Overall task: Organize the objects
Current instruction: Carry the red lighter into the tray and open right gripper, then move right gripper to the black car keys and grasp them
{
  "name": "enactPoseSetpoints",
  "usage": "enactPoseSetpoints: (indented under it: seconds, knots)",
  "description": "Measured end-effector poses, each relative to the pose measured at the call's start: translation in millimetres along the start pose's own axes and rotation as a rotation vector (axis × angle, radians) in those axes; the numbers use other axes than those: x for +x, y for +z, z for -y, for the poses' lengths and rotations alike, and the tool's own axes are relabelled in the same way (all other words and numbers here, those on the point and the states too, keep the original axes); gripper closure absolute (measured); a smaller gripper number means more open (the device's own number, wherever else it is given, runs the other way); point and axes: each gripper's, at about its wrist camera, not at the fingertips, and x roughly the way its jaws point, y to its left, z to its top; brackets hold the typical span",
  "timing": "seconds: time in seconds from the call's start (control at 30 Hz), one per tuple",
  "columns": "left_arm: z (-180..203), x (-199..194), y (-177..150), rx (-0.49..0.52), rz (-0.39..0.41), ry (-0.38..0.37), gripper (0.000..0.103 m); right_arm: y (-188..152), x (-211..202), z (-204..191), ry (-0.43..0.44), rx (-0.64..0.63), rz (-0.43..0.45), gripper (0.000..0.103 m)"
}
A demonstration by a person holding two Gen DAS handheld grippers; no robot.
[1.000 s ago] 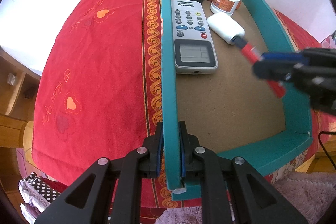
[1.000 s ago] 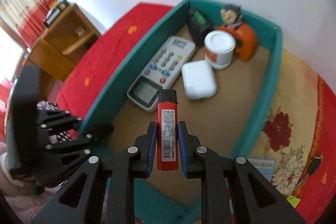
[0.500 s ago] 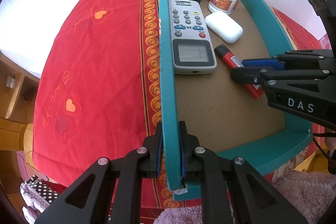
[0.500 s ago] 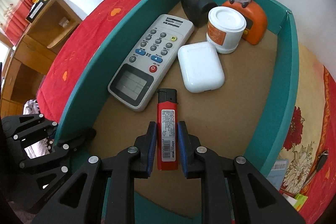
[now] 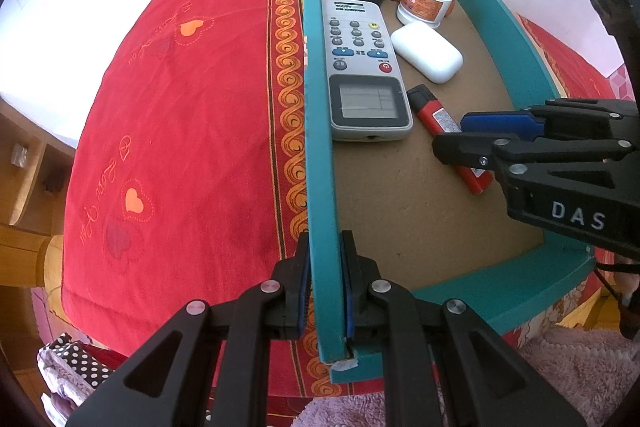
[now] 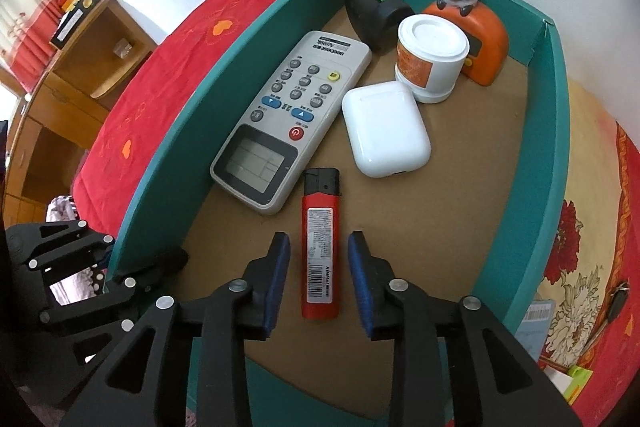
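A teal box [image 5: 320, 163] [image 6: 536, 211] sits on a red cloth. My left gripper [image 5: 324, 247] is shut on the box's left wall near the front corner. My right gripper [image 6: 319, 247] [image 5: 452, 135] is open inside the box. A red lighter [image 6: 320, 247] [image 5: 436, 119] lies flat on the box floor between the right gripper's fingers, free of them. Beside it lie a grey remote [image 6: 292, 119] [image 5: 360, 67], a white earbud case [image 6: 384, 127] [image 5: 428, 51], a white jar [image 6: 430, 63] [image 5: 424, 1], an orange monkey timer [image 6: 480, 43] and a black object [image 6: 372, 11].
The red tablecloth [image 5: 180, 131] spreads left of the box. A wooden shelf unit [image 6: 80, 67] stands at the left. A floral cloth with small items [image 6: 576, 291] lies right of the box. The box's right half floor [image 6: 472, 187] is bare cardboard.
My right gripper lowered the red lighter to the box floor beside the remote and opened, letting it go. My left gripper kept its hold on the box wall.
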Motion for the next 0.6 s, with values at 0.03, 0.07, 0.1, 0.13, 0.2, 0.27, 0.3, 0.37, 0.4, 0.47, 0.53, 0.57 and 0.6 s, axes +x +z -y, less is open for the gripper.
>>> enactPoseSetpoints:
  seconds: [0.03, 0.07, 0.1, 0.13, 0.2, 0.27, 0.3, 0.37, 0.4, 0.47, 0.53, 0.57, 0.6]
  knots:
    - [0, 0, 0, 0.0, 0.0, 0.0, 0.093, 0, -1, -1, 0.006, -0.005, 0.005, 0.071]
    - [0, 0, 0, -0.001, 0.0, 0.0, 0.093, 0, -3, -3, 0.011, -0.014, 0.012, 0.07]
    - [0, 0, 0, -0.001, 0.0, 0.0, 0.093, 0, -5, -4, 0.012, -0.02, 0.017, 0.069]
    - [0, 0, 1, -0.001, 0.0, 0.001, 0.093, 0, -8, -7, 0.013, -0.032, 0.027, 0.066]
    - [0, 0, 1, -0.002, 0.001, 0.0, 0.093, -1, -14, -9, 0.018, -0.046, 0.042, 0.062]
    - [0, 0, 0, -0.002, 0.0, 0.0, 0.093, -3, -21, -9, 0.028, -0.054, 0.055, 0.062]
    - [0, 0, 0, -0.001, 0.0, 0.0, 0.093, -4, -26, -8, 0.032, -0.054, 0.064, 0.062]
    - [0, 0, 0, 0.0, 0.0, 0.0, 0.093, -7, -33, -5, 0.037, -0.05, 0.073, 0.061]
    - [0, 0, 0, 0.0, 0.0, 0.0, 0.093, -9, -38, -3, 0.042, -0.047, 0.081, 0.061]
    - [0, 0, 0, 0.0, 0.0, 0.0, 0.093, -12, -48, 3, 0.05, -0.037, 0.098, 0.061]
    - [0, 0, 0, 0.0, 0.0, 0.0, 0.093, -16, -60, 11, 0.055, -0.017, 0.118, 0.061]
    - [0, 0, 0, 0.0, -0.001, 0.0, 0.093, -18, -65, 15, 0.057, -0.006, 0.125, 0.061]
    - [0, 0, 0, -0.001, 0.0, 0.0, 0.093, -21, -72, 21, 0.054, 0.01, 0.135, 0.061]
